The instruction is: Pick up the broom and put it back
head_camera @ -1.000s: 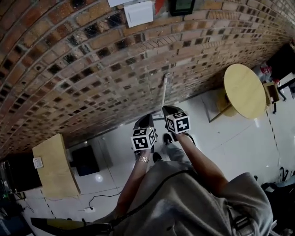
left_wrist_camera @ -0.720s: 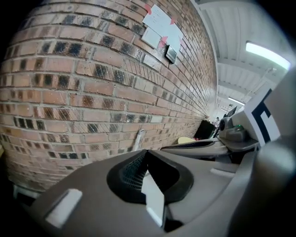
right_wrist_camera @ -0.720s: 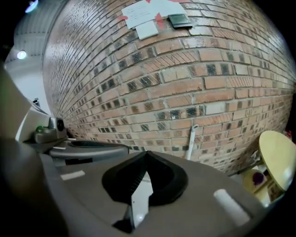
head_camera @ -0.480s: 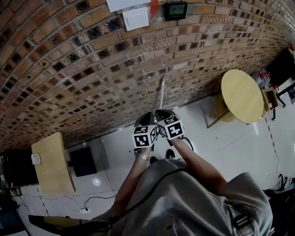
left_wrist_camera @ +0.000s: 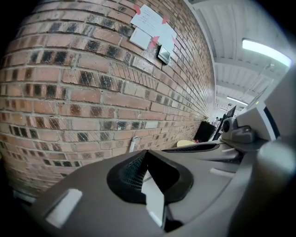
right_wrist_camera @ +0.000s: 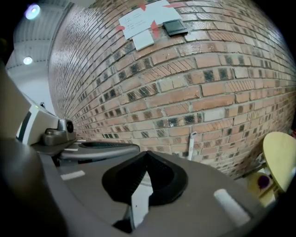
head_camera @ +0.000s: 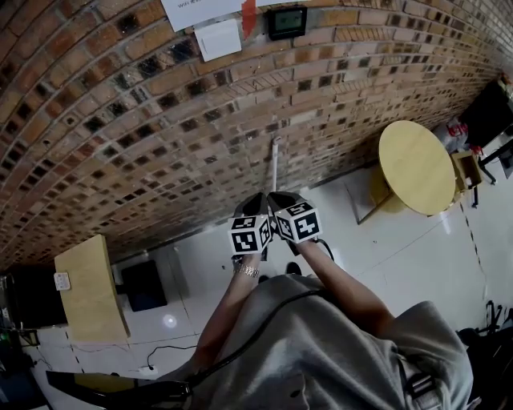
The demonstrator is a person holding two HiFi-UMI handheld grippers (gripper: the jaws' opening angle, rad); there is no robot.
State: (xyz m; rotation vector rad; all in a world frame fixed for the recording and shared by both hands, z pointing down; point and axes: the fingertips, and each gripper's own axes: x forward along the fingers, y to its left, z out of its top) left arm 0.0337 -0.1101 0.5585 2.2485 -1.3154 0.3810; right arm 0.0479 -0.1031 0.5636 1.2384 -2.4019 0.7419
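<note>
The broom's white handle [head_camera: 275, 164] rises from between my two grippers and leans toward the brick wall [head_camera: 144, 120]; its head is hidden below my hands. The handle's top also shows in the left gripper view [left_wrist_camera: 133, 144] and in the right gripper view [right_wrist_camera: 191, 144]. My left gripper [head_camera: 256, 202] and right gripper [head_camera: 280, 198] sit side by side, marker cubes touching. In each gripper view the left gripper [left_wrist_camera: 147, 153] and the right gripper [right_wrist_camera: 148, 155] have their jaws shut, with a white strip of handle [left_wrist_camera: 155, 200] [right_wrist_camera: 140, 194] in the notch between them.
A round wooden table [head_camera: 415, 166] stands at the right by the wall. A wooden cabinet [head_camera: 88, 287] and a black box [head_camera: 145, 284] sit at the left on the white tiled floor [head_camera: 401, 256]. Papers and a small black device [head_camera: 286, 21] hang on the wall.
The two grippers have drawn together until their cubes touch, and both have risen toward the wall. The handle's top has shifted slightly left along the bricks.
</note>
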